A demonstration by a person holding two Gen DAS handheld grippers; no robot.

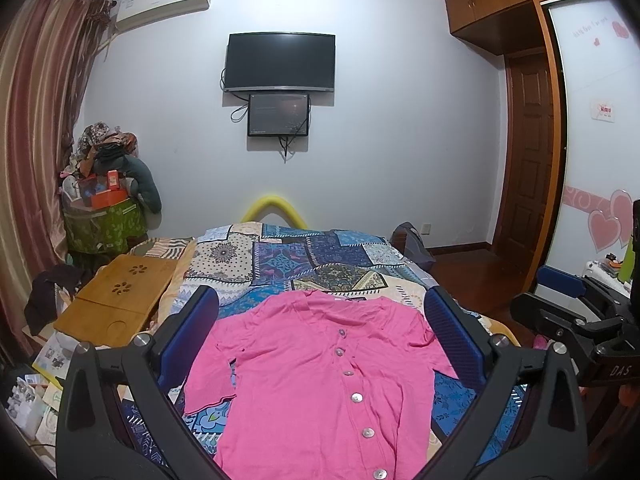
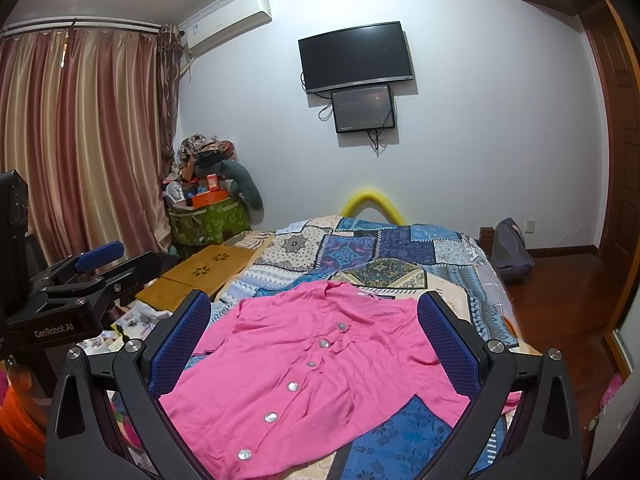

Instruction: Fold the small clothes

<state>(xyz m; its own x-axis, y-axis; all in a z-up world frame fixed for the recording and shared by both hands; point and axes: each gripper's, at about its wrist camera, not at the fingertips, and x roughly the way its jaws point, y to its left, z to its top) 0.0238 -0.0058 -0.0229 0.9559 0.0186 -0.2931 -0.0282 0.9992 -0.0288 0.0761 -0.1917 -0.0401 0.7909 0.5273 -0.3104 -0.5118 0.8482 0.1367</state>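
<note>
A pink button-front cardigan [image 1: 320,364] lies spread flat, front up, on the patchwork bed cover [image 1: 304,256]. Its collar points away from me and a row of pearly buttons runs down the middle. My left gripper [image 1: 322,320] hovers over it, open, with nothing between its blue pads. My right gripper [image 2: 314,320] is also open above the cardigan [image 2: 312,372], empty. The right gripper [image 1: 576,308] shows at the right edge of the left wrist view, and the left gripper [image 2: 92,276] shows at the left edge of the right wrist view. The hem is cut off by the frame.
A bamboo lap tray [image 1: 120,300] sits at the bed's left side. Papers and boxes [image 1: 36,384] clutter the floor on the left. A green bin piled with clothes [image 1: 104,208] stands in the corner by the curtain. A bag [image 2: 512,252] and wood floor lie to the right.
</note>
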